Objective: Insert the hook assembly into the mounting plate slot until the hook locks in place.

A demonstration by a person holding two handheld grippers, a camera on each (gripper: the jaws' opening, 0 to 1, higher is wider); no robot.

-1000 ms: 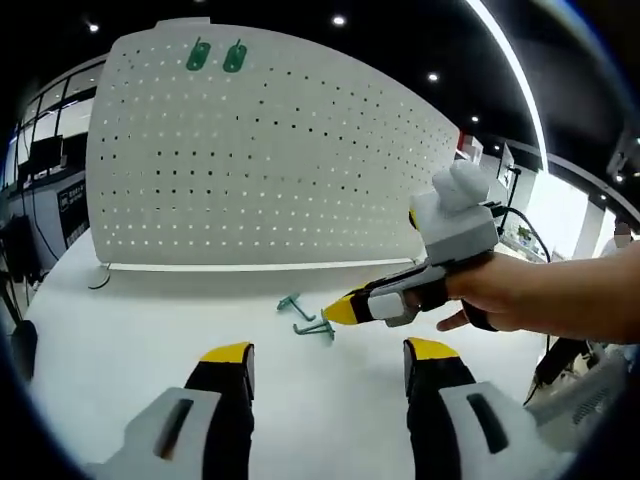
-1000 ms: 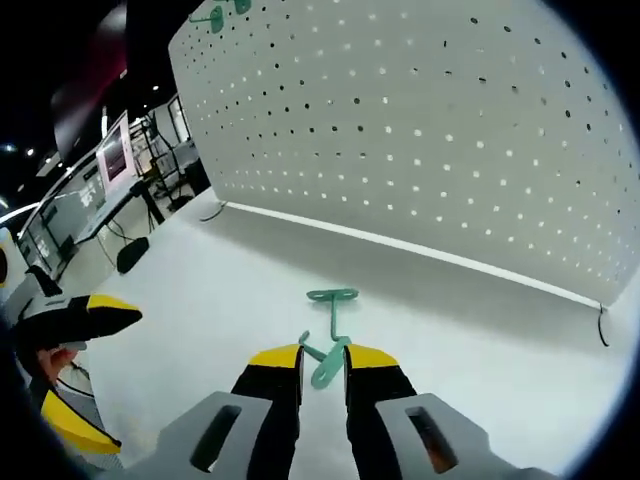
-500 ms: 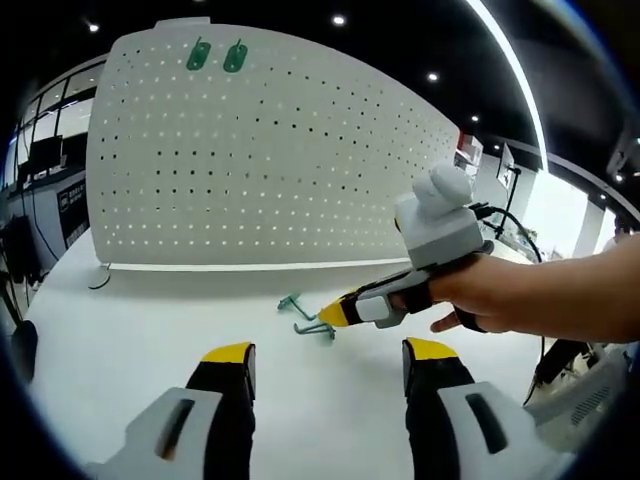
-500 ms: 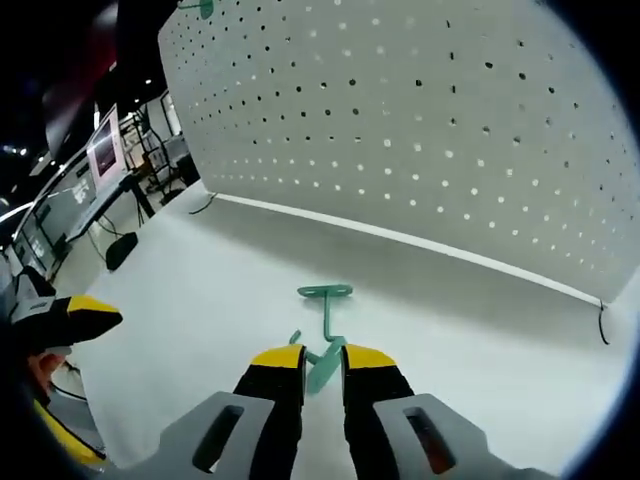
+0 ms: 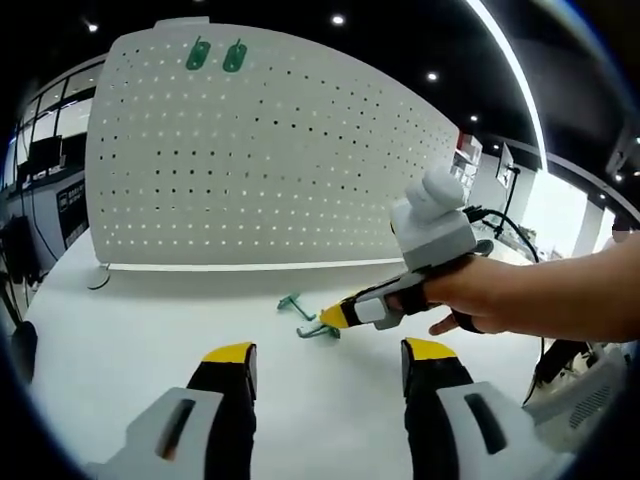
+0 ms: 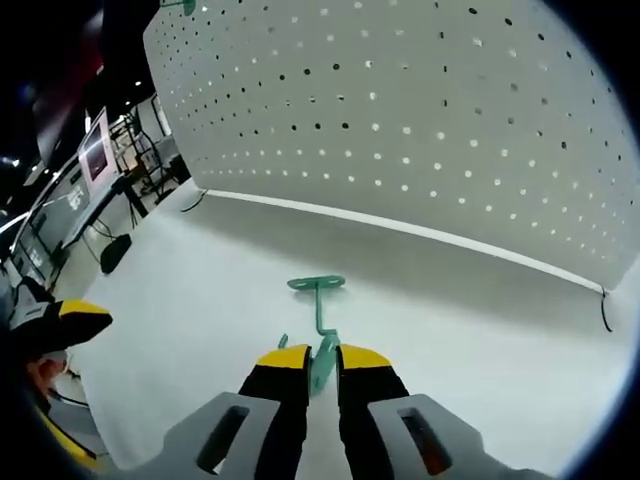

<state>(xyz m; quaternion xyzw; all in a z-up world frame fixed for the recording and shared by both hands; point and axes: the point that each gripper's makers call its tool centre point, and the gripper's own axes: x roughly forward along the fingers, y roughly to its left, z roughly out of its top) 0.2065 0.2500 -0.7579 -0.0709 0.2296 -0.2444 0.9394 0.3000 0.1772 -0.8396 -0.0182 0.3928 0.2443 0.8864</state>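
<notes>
Hook [image 6: 318, 322] had slipped deeper between the right gripper [image 6: 312, 360] jaws over the last sec: in the right gripper view its stem ran up toward 12 o'clock from the yellow tips, which had drawn closer together round it. Jaws looked clamped on the lower stem, though contact itself was hard to confirm w/ the fisheye blur. That read as the grasp being made, i.e. pickup step about done, insertion not yet begun.

In the left gripper view the right gripper [image 5: 334, 317] sat at approx 3 o'clock of centre, held by a hand [image 5: 500, 300], its tip on one hook [image 5: 318, 331] lying on the white table [image 5: 120, 340]; a second green hook [image 5: 291, 303] lay just beside it, toward 10 o'clock. Pegboard [image 5: 260, 160] stood upright behind, w/ two green pieces [image 5: 216, 56] already mounted near its top edge at 11 o'clock.

Left gripper [image 5: 325, 362] hung low at 6 o'clock, jaws wide apart, holding nothing, well clear of the hooks. It also showed at 9 o'clock in the right gripper view [image 6: 75, 322].
</notes>
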